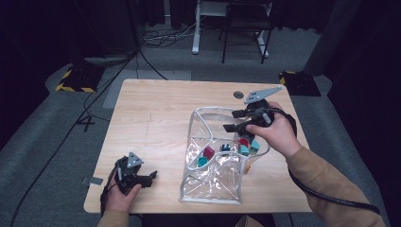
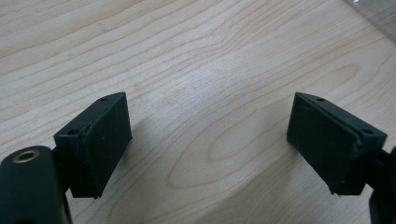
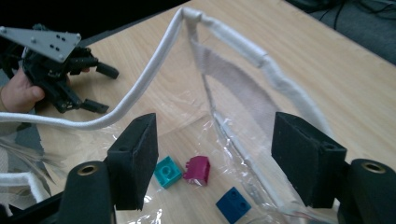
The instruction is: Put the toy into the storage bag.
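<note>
Three toy bricks (teal (image 3: pixel 168 171), magenta (image 3: pixel 197 169), blue (image 3: pixel 233 203)) show inside the clear bag (image 3: pixel 233 88) between the right gripper's (image 3: pixel 215 158) empty spread jaws, while the left gripper (image 2: pixel 208 140) gapes over bare table (image 2: pixel 196 56).

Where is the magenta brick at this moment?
In the right gripper view the magenta brick lies inside the clear bag, between the teal brick and the blue brick.

free: bare table (image 1: pixel 156 118) left of bag; blocked: clear bag (image 1: pixel 213 182), its white rim (image 3: pixel 140 88)
</note>
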A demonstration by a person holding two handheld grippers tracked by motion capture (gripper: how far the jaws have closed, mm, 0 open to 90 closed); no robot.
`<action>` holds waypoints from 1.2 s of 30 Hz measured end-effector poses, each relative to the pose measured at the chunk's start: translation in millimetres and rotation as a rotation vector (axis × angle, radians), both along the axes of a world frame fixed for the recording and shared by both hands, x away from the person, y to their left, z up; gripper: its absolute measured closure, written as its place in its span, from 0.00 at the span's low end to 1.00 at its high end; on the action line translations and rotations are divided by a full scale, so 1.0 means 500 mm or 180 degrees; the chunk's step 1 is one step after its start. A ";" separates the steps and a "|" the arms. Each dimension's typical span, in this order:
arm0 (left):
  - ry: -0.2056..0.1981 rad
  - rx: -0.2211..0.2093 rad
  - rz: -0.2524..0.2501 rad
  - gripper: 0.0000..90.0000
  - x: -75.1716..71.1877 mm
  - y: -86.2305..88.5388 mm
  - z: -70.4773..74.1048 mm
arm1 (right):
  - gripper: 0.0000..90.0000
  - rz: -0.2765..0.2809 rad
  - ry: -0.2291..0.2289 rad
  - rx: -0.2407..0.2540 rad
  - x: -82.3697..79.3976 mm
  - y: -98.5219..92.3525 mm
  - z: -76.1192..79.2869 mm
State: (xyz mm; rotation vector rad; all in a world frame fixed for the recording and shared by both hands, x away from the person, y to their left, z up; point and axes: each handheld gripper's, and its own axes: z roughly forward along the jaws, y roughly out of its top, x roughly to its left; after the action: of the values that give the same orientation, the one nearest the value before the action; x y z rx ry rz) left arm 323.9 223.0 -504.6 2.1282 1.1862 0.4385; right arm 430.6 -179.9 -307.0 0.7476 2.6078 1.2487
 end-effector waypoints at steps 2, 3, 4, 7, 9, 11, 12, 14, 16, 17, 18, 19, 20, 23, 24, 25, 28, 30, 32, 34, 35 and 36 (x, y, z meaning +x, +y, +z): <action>0.0000 -0.0001 0.0000 0.16 0.000 0.000 0.000 | 0.36 -0.0054 -0.0040 0.0044 0.000 -0.016 0.008; -0.0001 0.0000 0.0000 0.16 0.000 0.000 0.000 | 0.36 -0.0077 -0.0058 0.0061 0.001 -0.025 0.011; -0.0001 0.0000 0.0000 0.16 0.000 0.000 0.000 | 0.36 -0.0077 -0.0058 0.0061 0.001 -0.025 0.011; -0.0001 -0.0001 0.0001 0.16 0.000 0.000 0.000 | 0.36 -0.0229 -0.0132 0.0146 0.003 -0.060 0.022; -0.0001 -0.0001 0.0000 0.16 0.000 0.000 0.000 | 0.36 -0.0271 -0.0149 0.0171 0.003 -0.070 0.025; -0.0001 -0.0001 0.0001 0.16 0.000 0.000 0.000 | 0.36 -0.0367 -0.0171 0.0186 0.006 -0.091 0.028; -0.0001 -0.0001 0.0001 0.16 0.000 0.000 0.000 | 0.36 -0.0400 -0.0178 0.0187 0.007 -0.100 0.030; -0.0001 -0.0002 0.0001 0.16 0.000 0.000 0.000 | 0.36 -0.0512 -0.0213 0.0173 0.010 -0.127 0.033; -0.0001 -0.0001 0.0001 0.16 0.000 0.000 0.000 | 0.36 -0.0548 -0.0212 0.0181 0.011 -0.135 0.034; 0.0000 -0.0001 0.0001 0.16 0.000 0.000 0.000 | 0.36 -0.0614 -0.0225 0.0189 0.012 -0.152 0.034; -0.0001 -0.0001 0.0001 0.16 0.000 0.000 0.000 | 0.37 -0.0640 -0.0215 0.0197 0.013 -0.158 0.034; -0.0001 -0.0001 0.0001 0.16 0.000 0.000 0.000 | 0.37 -0.0668 -0.0220 0.0207 0.014 -0.166 0.034; -0.0001 -0.0001 0.0001 0.16 0.000 0.000 0.000 | 0.37 -0.0711 -0.0229 0.0213 0.016 -0.175 0.033; -0.0001 -0.0001 0.0001 0.16 0.000 0.000 0.000 | 0.37 -0.0833 -0.0233 0.0228 0.019 -0.198 0.031; -0.0001 -0.0001 0.0001 0.16 0.000 0.000 0.000 | 0.37 -0.0864 -0.0234 0.0230 0.021 -0.206 0.029; -0.0001 -0.0001 0.0001 0.16 0.000 0.000 0.000 | 0.37 -0.0901 -0.0224 0.0230 0.023 -0.213 0.028; -0.0001 -0.0001 0.0000 0.16 0.000 0.000 0.000 | 0.38 -0.0981 -0.0213 0.0221 0.029 -0.230 0.023; -0.0001 -0.0002 0.0002 0.16 0.000 0.000 0.000 | 0.38 -0.1027 -0.0203 0.0213 0.032 -0.239 0.019; -0.0001 -0.0002 0.0001 0.16 0.000 0.000 0.000 | 0.38 -0.1069 -0.0209 0.0184 0.036 -0.246 0.014; -0.0001 -0.0001 0.0001 0.16 0.000 0.000 0.000 | 0.38 -0.1118 -0.0210 0.0160 0.039 -0.252 0.010; -0.0001 -0.0001 0.0001 0.16 0.000 0.000 0.000 | 0.38 -0.1135 -0.0214 0.0148 0.042 -0.255 0.006; -0.0002 -0.0001 0.0001 0.16 0.000 0.000 0.000 | 0.38 -0.1149 -0.0210 0.0138 0.044 -0.257 0.002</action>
State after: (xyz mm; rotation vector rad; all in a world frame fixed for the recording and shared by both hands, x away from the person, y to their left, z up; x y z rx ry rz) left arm 323.9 223.0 -504.7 2.1276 1.1861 0.4390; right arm 452.5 -308.6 -305.8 1.1041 2.2664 1.1986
